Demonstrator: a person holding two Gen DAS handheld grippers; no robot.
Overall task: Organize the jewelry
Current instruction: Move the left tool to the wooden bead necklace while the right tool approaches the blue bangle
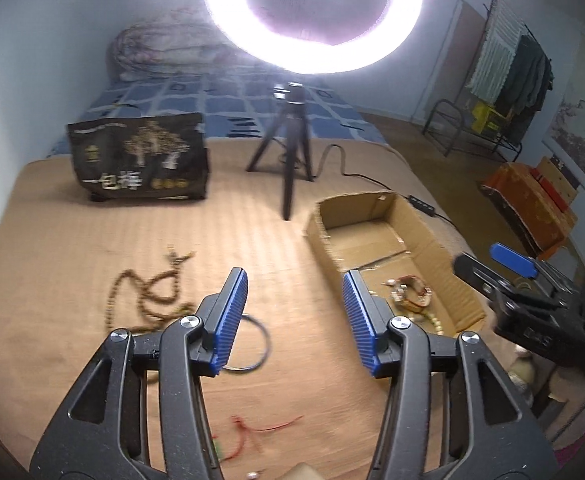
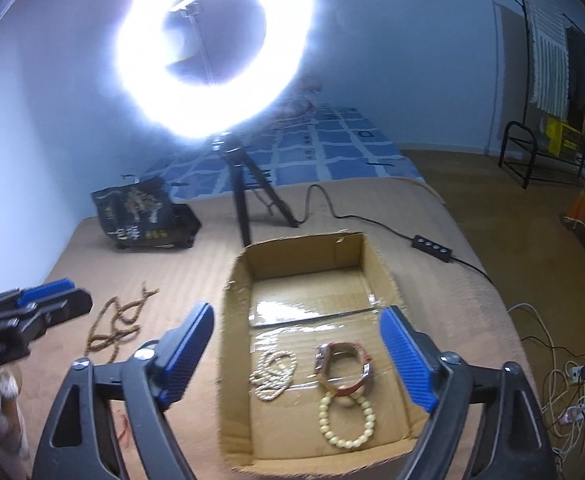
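The left gripper [image 1: 294,320] hangs over a tan mat [image 1: 92,224], jaws spread wide with nothing between them. Just behind its left finger lies a thin dark bangle [image 1: 263,334], partly hidden by the blue pad. Farther out to the left sprawls a brown bead strand [image 1: 148,292], and below the jaws, near the frame's bottom, a red cord [image 1: 260,428] trails across the mat. To the right of the jaws sits an open cardboard box [image 1: 424,236]; from this view only a watch [image 1: 410,294] and a few pale beads peek past the right finger.

The right wrist view shows the box [image 2: 236,272] directly: the right gripper [image 2: 296,356] hovers above it, jaws also spread and empty, straddling its left wall. Between the fingers, on the box floor, rest a white bead strand [image 2: 273,374], the red-strapped watch [image 2: 344,366] and a cream bead bracelet [image 2: 346,420]. The left gripper [image 2: 48,300] juts in at far left, beside the brown strand [image 2: 116,328].

Beyond both, a ring light [image 2: 212,52] blazes on its tripod [image 2: 244,196], near a black bag [image 2: 140,212].
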